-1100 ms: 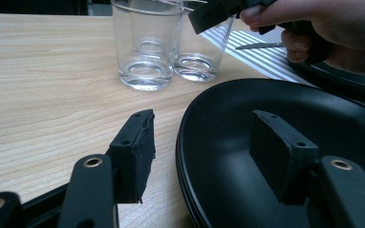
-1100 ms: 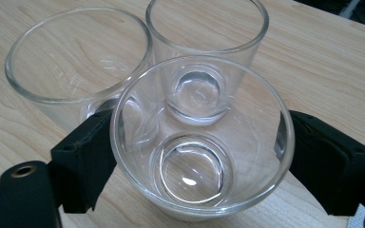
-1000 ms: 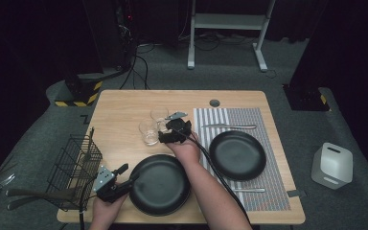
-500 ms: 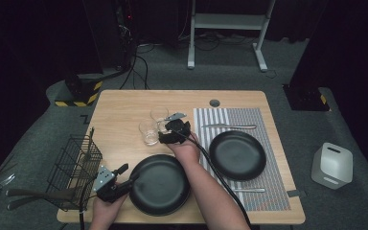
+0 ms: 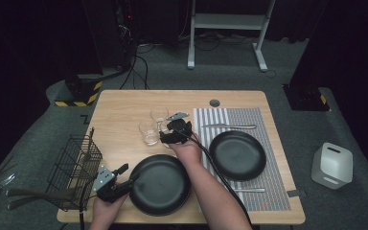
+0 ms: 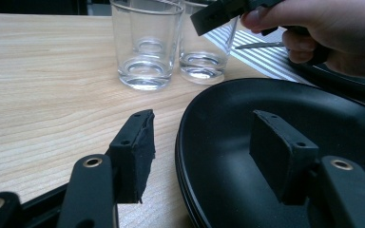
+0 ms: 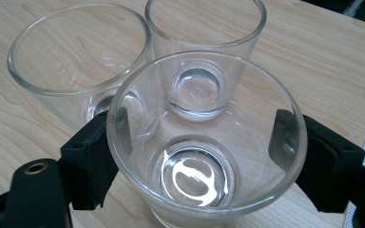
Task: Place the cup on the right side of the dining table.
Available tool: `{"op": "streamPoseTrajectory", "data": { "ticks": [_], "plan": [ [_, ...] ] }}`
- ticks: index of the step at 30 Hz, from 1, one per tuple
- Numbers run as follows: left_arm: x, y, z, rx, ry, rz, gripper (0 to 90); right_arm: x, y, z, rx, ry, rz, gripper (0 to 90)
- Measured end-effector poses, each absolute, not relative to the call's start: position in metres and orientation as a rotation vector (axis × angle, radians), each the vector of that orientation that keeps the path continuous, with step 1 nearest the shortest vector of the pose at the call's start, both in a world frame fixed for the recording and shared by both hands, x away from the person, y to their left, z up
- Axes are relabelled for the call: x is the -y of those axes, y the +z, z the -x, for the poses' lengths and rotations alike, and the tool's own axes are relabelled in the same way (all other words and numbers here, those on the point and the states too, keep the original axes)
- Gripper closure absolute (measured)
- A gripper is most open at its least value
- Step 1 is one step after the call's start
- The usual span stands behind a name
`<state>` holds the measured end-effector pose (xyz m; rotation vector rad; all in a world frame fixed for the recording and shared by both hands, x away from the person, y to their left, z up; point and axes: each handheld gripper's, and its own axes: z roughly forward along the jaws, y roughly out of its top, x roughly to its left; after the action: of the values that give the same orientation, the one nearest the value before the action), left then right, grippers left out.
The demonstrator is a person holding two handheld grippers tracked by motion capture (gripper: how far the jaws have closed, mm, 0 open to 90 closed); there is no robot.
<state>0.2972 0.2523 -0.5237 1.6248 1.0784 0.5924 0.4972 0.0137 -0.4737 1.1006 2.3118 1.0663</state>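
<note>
High view: right hand-held gripper (image 5: 168, 130) sits among 3 clear tumblers on the wooden tabletop (image 5: 124, 103), just left of the striped placemat (image 5: 268, 120). Left hand-held gripper (image 5: 124, 173) rests at the left rim of the near black plate (image 5: 160, 184). A 2nd black plate (image 5: 237, 154) lies on the placemat with a knife (image 5: 229, 126) beyond it. A wire basket (image 5: 72, 170) hangs off the left edge. Dark grey carpet and black drapes surround the table.

Left gripper view: jaws stand wide apart, 1 pad outside the near black plate's (image 6: 285, 123) rim, 1 over its well; neither appears to press on it, so nothing is held.

Right gripper view: the nearest tumbler (image 7: 204, 137) stands upright, axis vertical, directly between the jaws. The jaws have just closed slightly; the pads sit at or against its walls, whether they press I cannot tell. 2 more tumblers stand just beyond, the left tumbler (image 7: 71, 61) and the far tumbler (image 7: 202, 52), close enough to be knocked.

Judgement: the right hand is nearer; the lift should go straight up.
</note>
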Motion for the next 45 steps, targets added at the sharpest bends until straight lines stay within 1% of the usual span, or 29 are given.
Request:
{"op": "streamPoseTrajectory", "data": {
  "ticks": [14, 31, 45],
  "plan": [
    [-0.252, -0.524, -0.297, -1.076, 0.591, -1.631, 41.2, -0.002, -0.466, -0.493, -2.281, 1.097, -1.106, 18.9],
    [-0.252, -0.524, -0.298, -1.067, 0.596, -1.637, 41.1, 0.012, -0.441, -0.487, -2.237, 1.144, -1.079, 18.9],
    [-0.252, -0.524, -0.297, -1.064, 0.595, -1.642, 40.7, 0.033, -0.438, -0.486, -2.211, 1.132, -1.108, 18.9]
  ]
}}
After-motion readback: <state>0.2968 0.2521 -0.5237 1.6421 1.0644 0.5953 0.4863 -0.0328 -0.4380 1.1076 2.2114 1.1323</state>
